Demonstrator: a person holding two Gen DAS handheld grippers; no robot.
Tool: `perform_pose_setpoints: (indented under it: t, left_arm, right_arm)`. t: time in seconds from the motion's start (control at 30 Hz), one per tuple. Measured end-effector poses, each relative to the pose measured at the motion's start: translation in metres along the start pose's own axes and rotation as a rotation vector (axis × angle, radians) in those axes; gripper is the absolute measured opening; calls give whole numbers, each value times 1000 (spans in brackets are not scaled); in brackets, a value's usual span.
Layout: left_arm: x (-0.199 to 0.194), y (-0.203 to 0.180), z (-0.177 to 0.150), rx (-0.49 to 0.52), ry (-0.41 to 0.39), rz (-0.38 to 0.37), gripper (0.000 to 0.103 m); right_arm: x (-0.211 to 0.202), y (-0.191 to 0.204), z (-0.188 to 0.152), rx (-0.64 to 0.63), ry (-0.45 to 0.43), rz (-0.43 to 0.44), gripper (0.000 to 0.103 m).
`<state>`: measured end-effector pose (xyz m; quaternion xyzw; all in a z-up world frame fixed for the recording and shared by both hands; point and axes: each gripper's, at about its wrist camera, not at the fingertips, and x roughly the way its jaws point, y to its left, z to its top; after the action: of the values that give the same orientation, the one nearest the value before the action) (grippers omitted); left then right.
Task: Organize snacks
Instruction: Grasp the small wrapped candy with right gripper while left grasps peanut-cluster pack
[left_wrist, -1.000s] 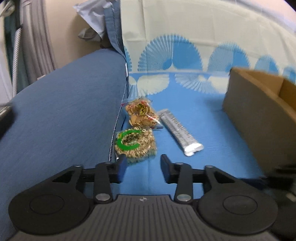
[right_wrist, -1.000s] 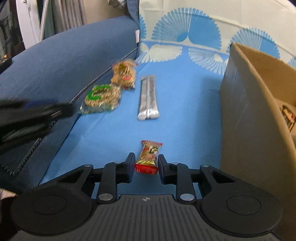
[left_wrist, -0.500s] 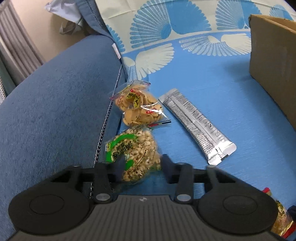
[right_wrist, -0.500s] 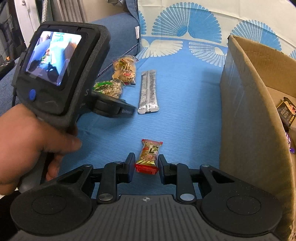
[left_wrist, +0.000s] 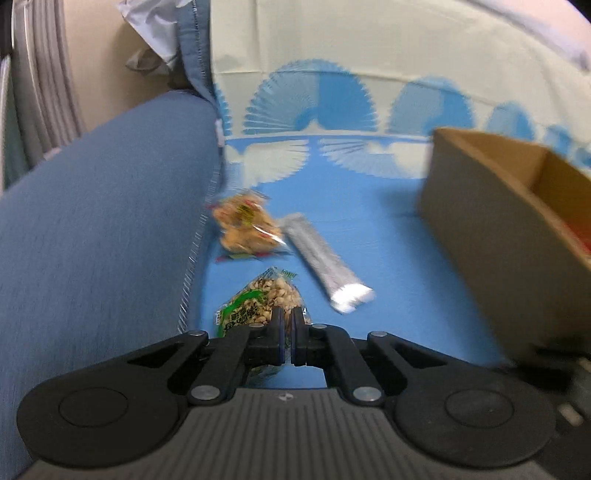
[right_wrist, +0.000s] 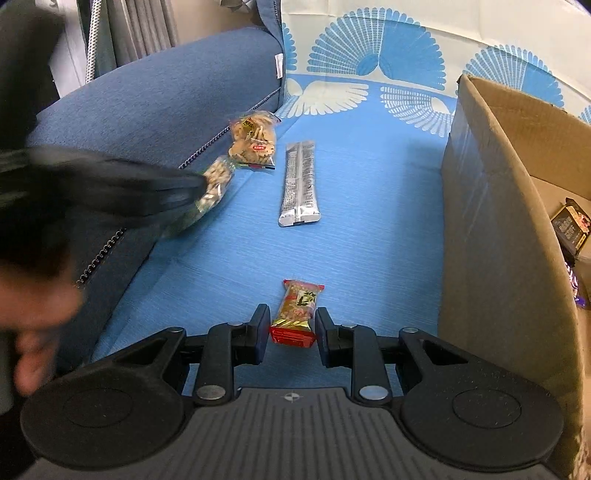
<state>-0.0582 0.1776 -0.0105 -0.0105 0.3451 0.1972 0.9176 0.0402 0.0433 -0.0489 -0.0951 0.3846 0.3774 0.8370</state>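
My left gripper (left_wrist: 287, 325) is shut on the green-labelled peanut bag (left_wrist: 258, 301) and holds it above the blue sofa seat; the bag also shows in the right wrist view (right_wrist: 212, 184), lifted and blurred. A clear bag of yellow crackers (left_wrist: 245, 229) and a silver bar wrapper (left_wrist: 325, 264) lie on the seat beyond it. My right gripper (right_wrist: 291, 328) is open, its fingers on either side of a small red-and-gold snack pack (right_wrist: 297, 312) that lies on the seat. The cardboard box (right_wrist: 491, 236) stands on the right.
The blue sofa armrest (left_wrist: 92, 229) rises on the left. A fan-patterned cloth (right_wrist: 369, 66) covers the backrest. The box holds several packs, among them a dark one (right_wrist: 569, 229). Curtains (right_wrist: 140, 33) hang at the far left.
My left gripper came down over the peanut bag, shut on it and lifted it off the seat. My right gripper has stayed open around the red-and-gold pack.
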Motion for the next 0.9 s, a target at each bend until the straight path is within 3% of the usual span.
perform_pose_setpoints:
  t: [0.1, 0.13, 0.17, 0.23, 0.3, 0.37, 0.57, 0.73, 0.9]
  left_arm:
    - [-18, 2, -18, -38, 29, -71, 6]
    - [-19, 6, -22, -68, 28, -74, 15]
    - [-23, 10, -25, -103, 22, -64, 35]
    - [-25, 21, -25, -198, -6, -42, 58]
    - [-19, 24, -24, -234, 3, -63, 60]
    - [-7, 16, -22, -191, 57, -60, 76]
    - [20, 0, -10, -130, 89, 24, 87]
    - [41, -13, -12, -70, 140, 91, 99]
    - [51, -11, -18, -77, 168, 101, 100]
  right_arm:
    - [-2, 2, 0, -8, 0, -3, 28]
    - [-2, 3, 0, -10, 1, -4, 28]
    - [-2, 3, -1, -13, 3, -3, 28]
    - [-2, 4, -3, -21, 11, -2, 28]
    - [-1, 4, -4, -25, 18, -1, 28]
    - [-1, 4, -5, -25, 22, 4, 29]
    - [2, 6, -7, -41, 30, -13, 29]
    - [7, 5, -9, -47, 47, -25, 38]
    - [11, 4, -10, -49, 61, -30, 39]
